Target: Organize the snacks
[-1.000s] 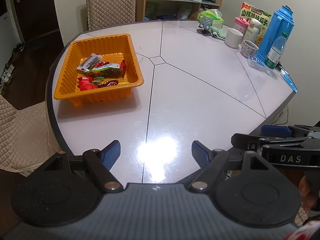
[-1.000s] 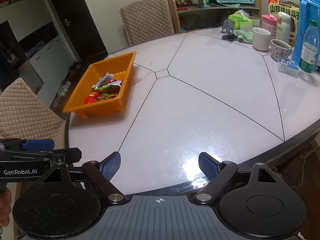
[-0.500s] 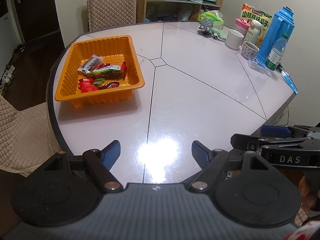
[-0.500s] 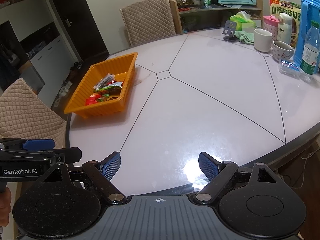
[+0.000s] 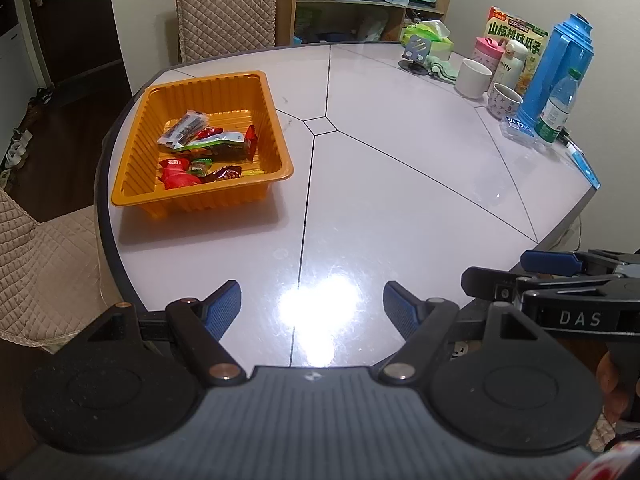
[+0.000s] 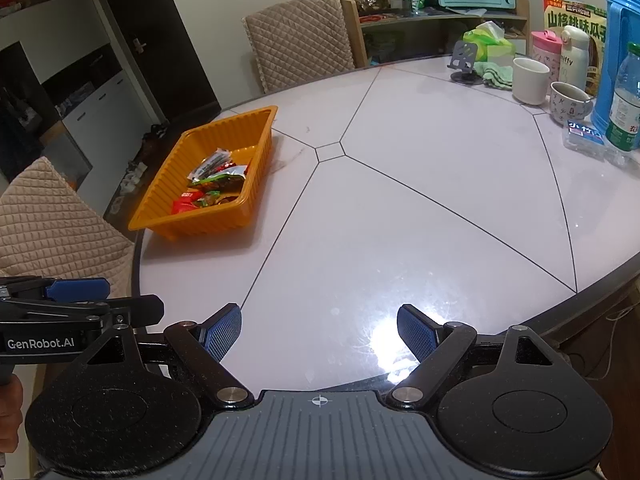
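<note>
An orange ribbed tray (image 5: 140, 128) (image 6: 164, 196) sits at the table's left side and holds several wrapped snacks (image 5: 204, 148) (image 6: 212, 184). My left gripper (image 5: 312, 308) hangs open over the near table edge, well short of the tray, with nothing between its blue pads. My right gripper (image 6: 320, 328) is open too, over the near edge and to the right of the tray, empty. Each gripper shows at the side of the other's view: the right one (image 5: 560, 276), the left one (image 6: 76, 300).
A white round table (image 5: 400, 200) with dark seam lines. At its far right stand a blue flask (image 5: 556, 68), a water bottle (image 5: 556, 108), two mugs (image 5: 474, 78), a pink cup and a snack box. Quilted chairs (image 5: 224, 8) stand behind and left.
</note>
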### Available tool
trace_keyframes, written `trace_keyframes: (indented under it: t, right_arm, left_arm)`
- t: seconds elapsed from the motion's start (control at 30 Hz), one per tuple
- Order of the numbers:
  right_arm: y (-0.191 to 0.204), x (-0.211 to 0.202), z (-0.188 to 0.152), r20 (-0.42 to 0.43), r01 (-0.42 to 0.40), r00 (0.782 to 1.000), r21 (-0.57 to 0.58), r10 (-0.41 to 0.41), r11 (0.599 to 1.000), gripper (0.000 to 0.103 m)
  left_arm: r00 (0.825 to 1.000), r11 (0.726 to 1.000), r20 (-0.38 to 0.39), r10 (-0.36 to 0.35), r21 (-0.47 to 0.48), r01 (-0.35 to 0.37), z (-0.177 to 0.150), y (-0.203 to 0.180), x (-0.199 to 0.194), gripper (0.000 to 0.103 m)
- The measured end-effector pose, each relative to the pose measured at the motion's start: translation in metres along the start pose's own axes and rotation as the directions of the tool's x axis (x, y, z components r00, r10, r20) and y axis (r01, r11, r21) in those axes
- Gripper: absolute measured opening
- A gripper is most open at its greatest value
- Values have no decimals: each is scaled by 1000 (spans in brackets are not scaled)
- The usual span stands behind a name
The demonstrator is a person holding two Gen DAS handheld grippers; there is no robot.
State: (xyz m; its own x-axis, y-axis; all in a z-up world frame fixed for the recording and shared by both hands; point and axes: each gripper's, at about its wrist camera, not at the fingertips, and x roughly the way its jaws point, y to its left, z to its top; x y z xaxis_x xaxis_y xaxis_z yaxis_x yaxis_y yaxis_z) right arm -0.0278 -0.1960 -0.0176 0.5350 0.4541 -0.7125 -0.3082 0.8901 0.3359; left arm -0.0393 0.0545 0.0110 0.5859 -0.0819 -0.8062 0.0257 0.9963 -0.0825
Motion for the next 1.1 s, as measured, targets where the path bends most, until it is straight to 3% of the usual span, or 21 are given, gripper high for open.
trace_keyframes:
  t: [1.1]
  right_arm:
    - [-1,2,4,-4,3,1000,4,-3,1000,85]
  left_arm:
    - [1000,1000,-4,-9,4,9,6,0,9,77]
